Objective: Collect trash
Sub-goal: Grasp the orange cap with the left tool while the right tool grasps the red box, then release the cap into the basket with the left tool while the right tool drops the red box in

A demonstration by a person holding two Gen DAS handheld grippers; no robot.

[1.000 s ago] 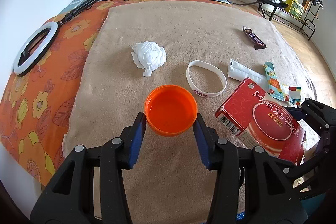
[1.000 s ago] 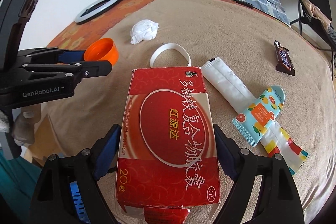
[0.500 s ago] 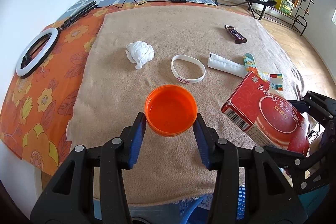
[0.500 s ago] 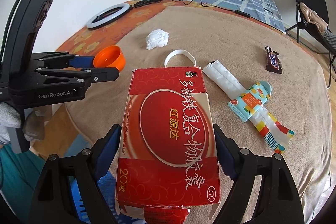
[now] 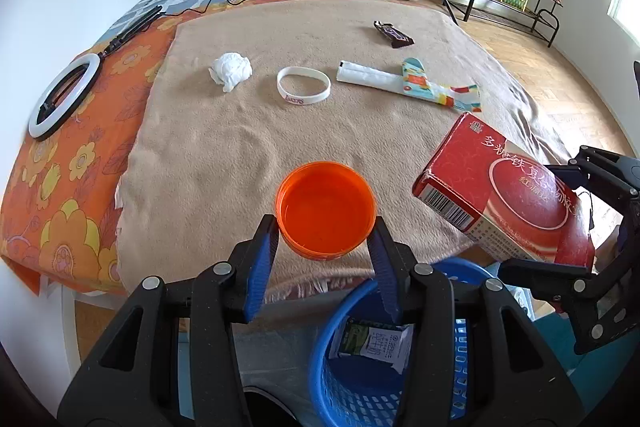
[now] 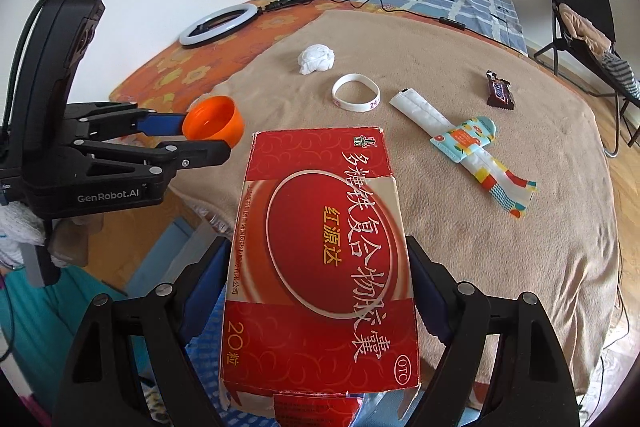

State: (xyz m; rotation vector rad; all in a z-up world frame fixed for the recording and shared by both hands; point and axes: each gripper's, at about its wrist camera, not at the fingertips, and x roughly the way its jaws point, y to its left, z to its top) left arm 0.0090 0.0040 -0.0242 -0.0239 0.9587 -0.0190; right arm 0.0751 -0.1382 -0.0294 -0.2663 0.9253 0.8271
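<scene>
White wristband [image 5: 303,89], crumpled tissue [image 5: 231,69], candy bar [image 5: 392,34] on beige blanket [image 5: 224,155]

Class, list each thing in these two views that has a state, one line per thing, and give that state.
left gripper: shut on the orange lid
orange lid: held, hollow side up
right gripper: shut on the red box
red box: held, near flap open
blue basket: upright on the floor, a packet inside
tissue: crumpled, on the blanket
white wristband: lying flat

Glossy orange plastic lid [image 5: 326,211], glossy red cardboard box [image 6: 320,259], matt fuzzy beige blanket [image 5: 240,147]
</scene>
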